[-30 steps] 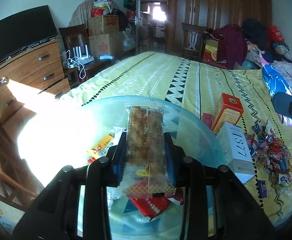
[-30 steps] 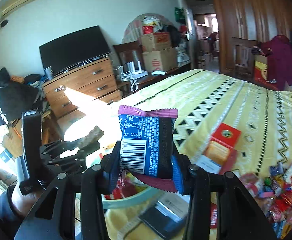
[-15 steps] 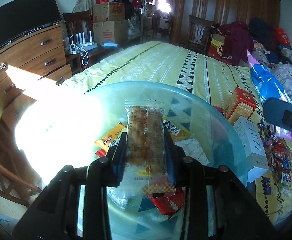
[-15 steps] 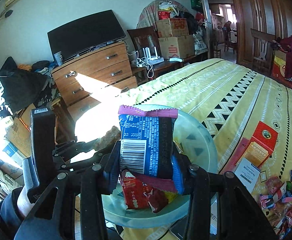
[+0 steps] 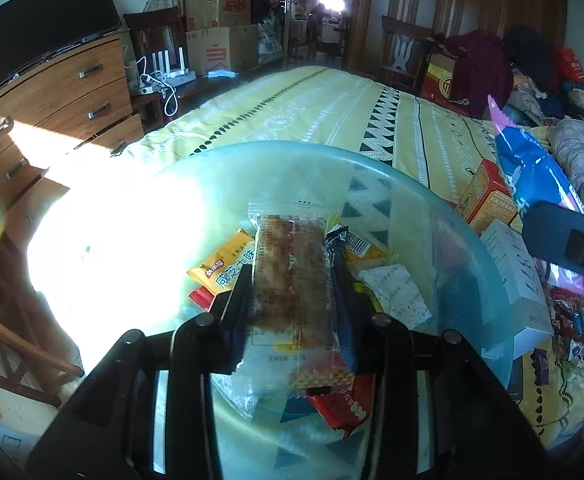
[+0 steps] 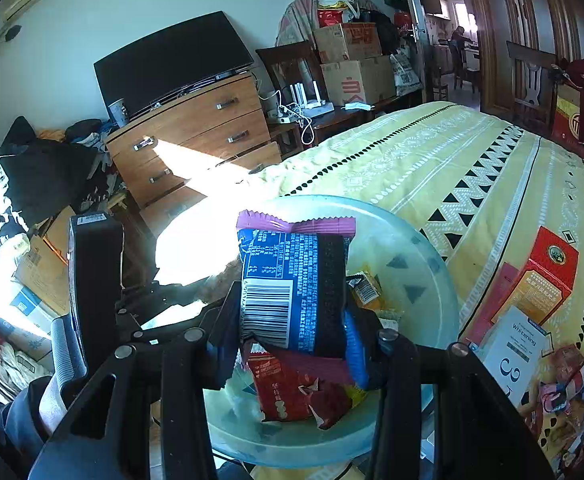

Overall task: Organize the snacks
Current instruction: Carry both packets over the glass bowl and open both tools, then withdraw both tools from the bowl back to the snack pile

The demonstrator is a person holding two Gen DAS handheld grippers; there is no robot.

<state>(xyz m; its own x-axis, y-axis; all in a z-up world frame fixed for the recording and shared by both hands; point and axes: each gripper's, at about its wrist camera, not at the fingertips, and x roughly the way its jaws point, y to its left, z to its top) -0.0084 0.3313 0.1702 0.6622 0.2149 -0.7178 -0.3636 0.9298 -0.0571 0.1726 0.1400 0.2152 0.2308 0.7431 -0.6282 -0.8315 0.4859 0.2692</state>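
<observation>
My left gripper (image 5: 292,300) is shut on a clear-wrapped brown snack bar (image 5: 292,276), held over a pale green translucent bowl (image 5: 431,216) that holds several snack packets. My right gripper (image 6: 295,320) is shut on a blue snack packet (image 6: 292,288) with a pink sealed edge and a barcode, held above the same bowl (image 6: 423,264). The blue packet also shows in the left wrist view (image 5: 531,168), to the right of the bowl. The left gripper's body shows at the left of the right wrist view (image 6: 96,272).
The bowl sits at the edge of a bed with a yellow patterned cover (image 5: 331,108). An orange-red box (image 6: 543,276), a white box (image 5: 519,276) and a heap of small candies (image 5: 571,316) lie right of the bowl. A wooden dresser (image 6: 196,136) stands behind.
Both grippers have moved forward and down over the bowl with their packets still held. More of the bowl's inside shows now.
</observation>
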